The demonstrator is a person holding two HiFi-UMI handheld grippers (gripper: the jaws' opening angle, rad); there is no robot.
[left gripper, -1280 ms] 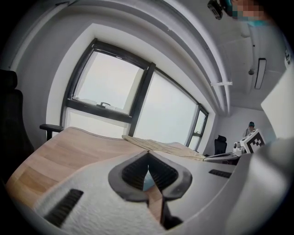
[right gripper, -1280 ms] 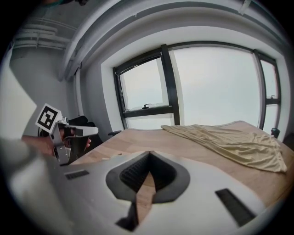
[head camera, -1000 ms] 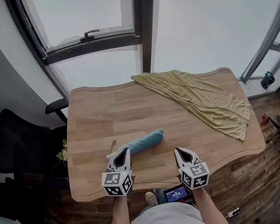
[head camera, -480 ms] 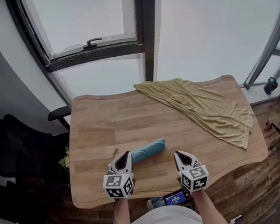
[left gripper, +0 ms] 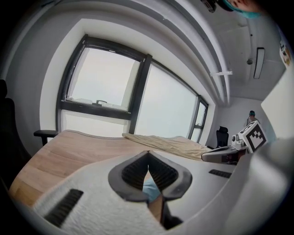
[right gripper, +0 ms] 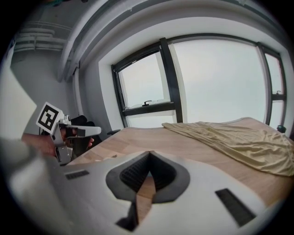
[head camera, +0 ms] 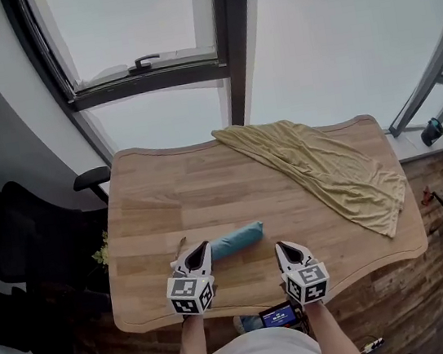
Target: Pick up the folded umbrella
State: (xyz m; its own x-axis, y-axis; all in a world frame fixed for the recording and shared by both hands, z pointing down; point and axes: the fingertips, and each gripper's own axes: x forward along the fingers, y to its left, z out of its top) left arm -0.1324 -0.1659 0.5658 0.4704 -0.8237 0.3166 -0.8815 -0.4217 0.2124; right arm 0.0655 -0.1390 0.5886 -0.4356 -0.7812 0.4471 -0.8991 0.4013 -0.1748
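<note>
A blue folded umbrella (head camera: 237,239) lies on the light wooden desk (head camera: 152,207), close to the front edge and a little left of the middle. Its long axis runs roughly along that edge, with the right end angled slightly toward the back. An olive-yellow cloth (head camera: 327,168) is draped from the back edge toward the right front corner, well apart from the umbrella.

The left gripper (head camera: 200,250) hangs over the front edge with its tips at the umbrella's left end, pointing toward the back of the desk and so roughly across the long axis. Its jaws are closed tip to tip and hold nothing. In the left gripper view a patch of blue (left gripper: 150,189) shows through the gap beneath them, so the umbrella lies just ahead of and below the tips rather than between them.

The right gripper (head camera: 283,247) sits near the front edge, just beyond the umbrella's right end and nearer the person. Its jaws are also pressed together and empty, and only bare wood shows through their gap.

The left gripper looks the nearer of the two. Its jaws would have to open before they could straddle the umbrella's narrow width.
</note>
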